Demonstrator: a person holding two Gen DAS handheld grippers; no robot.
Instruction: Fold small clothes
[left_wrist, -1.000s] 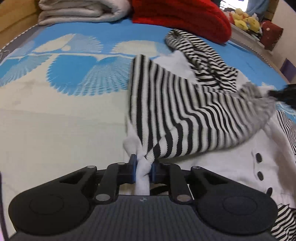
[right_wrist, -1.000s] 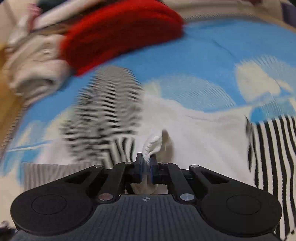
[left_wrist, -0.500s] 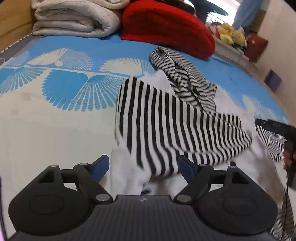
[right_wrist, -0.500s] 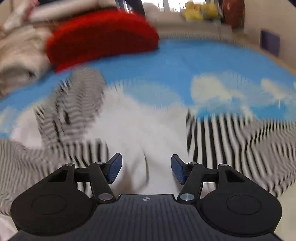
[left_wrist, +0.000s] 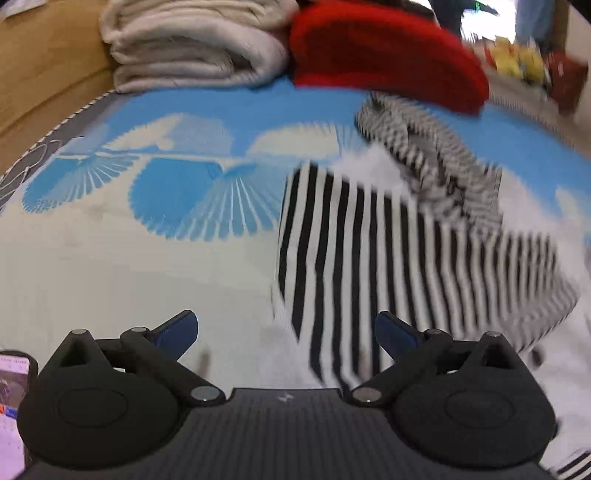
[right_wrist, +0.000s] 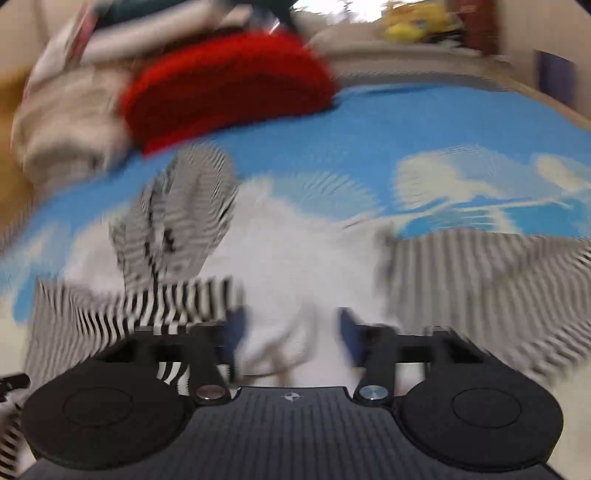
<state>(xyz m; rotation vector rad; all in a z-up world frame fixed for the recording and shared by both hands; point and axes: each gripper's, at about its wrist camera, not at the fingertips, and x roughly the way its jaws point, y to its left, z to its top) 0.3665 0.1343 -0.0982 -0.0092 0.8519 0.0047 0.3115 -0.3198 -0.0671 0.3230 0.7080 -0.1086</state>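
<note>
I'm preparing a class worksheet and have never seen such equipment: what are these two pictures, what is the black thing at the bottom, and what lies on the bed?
A person holds one grasping tool in each hand; a camera on each looks forward along its fingers. One picture is from the left tool, one from the right tool. Both stand open, holding nothing. On the blue and cream bed cover lies a black-and-white striped garment, partly folded. Behind it sit a red cushion and folded beige blankets.
</note>
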